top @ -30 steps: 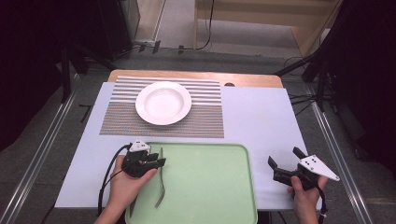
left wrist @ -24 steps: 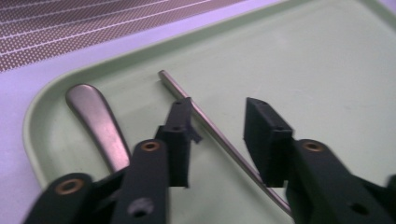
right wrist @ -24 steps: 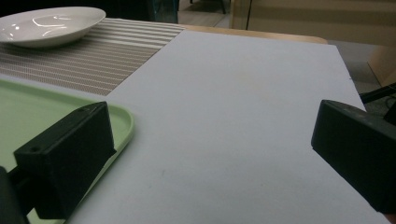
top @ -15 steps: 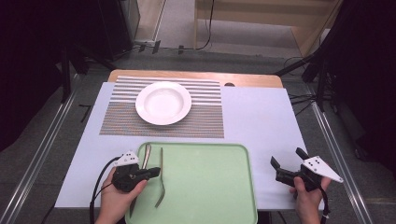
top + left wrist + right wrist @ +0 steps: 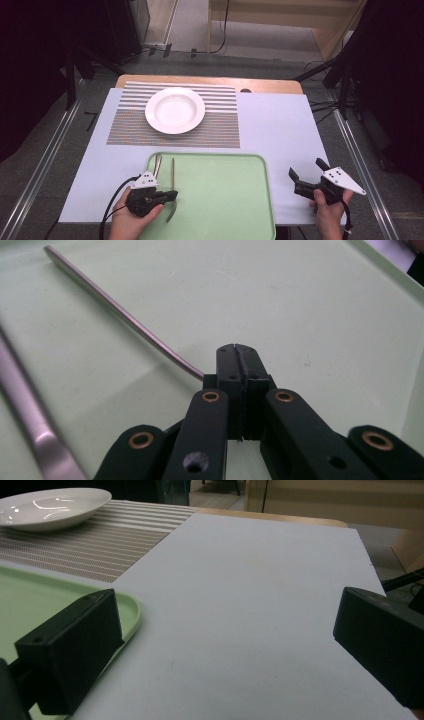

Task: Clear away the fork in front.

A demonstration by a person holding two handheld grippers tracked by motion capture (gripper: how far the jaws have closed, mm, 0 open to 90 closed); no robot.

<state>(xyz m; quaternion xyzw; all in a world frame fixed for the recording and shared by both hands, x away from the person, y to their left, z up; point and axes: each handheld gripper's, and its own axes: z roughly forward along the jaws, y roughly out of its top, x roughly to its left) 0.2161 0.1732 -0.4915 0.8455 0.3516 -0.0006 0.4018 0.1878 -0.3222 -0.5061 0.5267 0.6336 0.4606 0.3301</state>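
Note:
A light green tray lies at the near middle of the table, with two metal utensils at its left end. The thin curved one runs near to far, and a broader handle lies beside it. My left gripper lies low over the tray and points right, its tips at the thin utensil. In the left gripper view its jaws are shut pad to pad, and the thin utensil runs in under the left pad; nothing shows between the pads. My right gripper stands open over bare table right of the tray, empty.
A white plate rests on a striped placemat at the far side. The white table top stretches right of the mat, and a wooden edge runs along the back. Cables trail from both grippers toward the near edge.
My left gripper has slid toward the near left corner of the tray, and its jaws have come together. The right gripper has stayed where it was.

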